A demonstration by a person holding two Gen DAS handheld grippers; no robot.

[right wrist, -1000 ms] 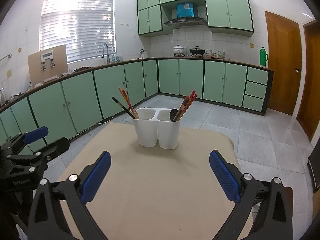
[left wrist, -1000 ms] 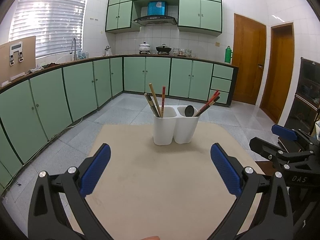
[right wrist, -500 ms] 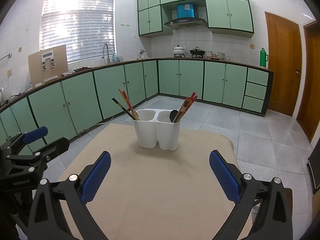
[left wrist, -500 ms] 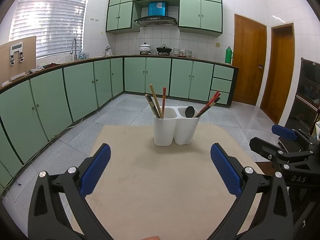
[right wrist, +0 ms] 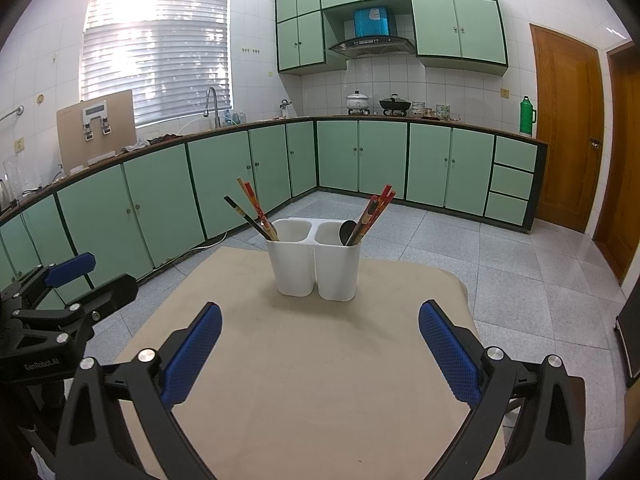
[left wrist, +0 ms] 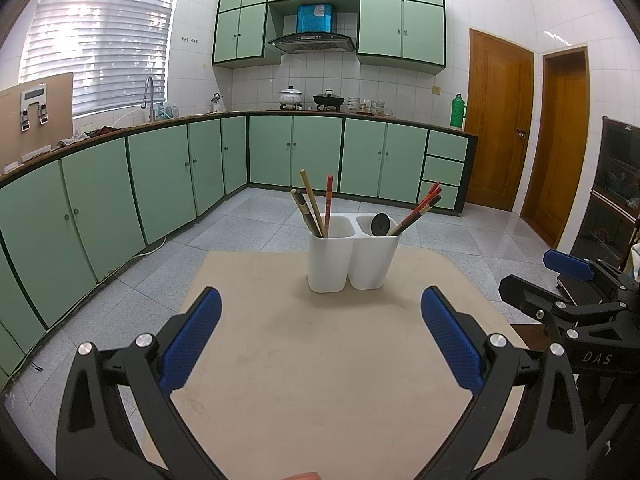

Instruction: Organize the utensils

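Nearest to the cameras, the left gripper (left wrist: 320, 332) and the right gripper (right wrist: 320, 340) hover over the near edge of the counter (left wrist: 320, 380). Both sets of jaws are released wide and grasp nothing. The beige counter surface between the grippers and the holder carries no loose items.

Toward the far edge of the counter, roughly centred, stands the white two-cup holder (left wrist: 352, 256). Its left cup contains three chopsticks (left wrist: 316, 208) leaning left. Its right cup contains a dark spoon (left wrist: 379, 225) and a bundle of red chopsticks (left wrist: 420, 210) leaning right.

Status: every visible utensil is already in the holder. The task appears complete or nearly so. One possible remaining step is regrouping the chopsticks into one cup, if sorting by type is required.
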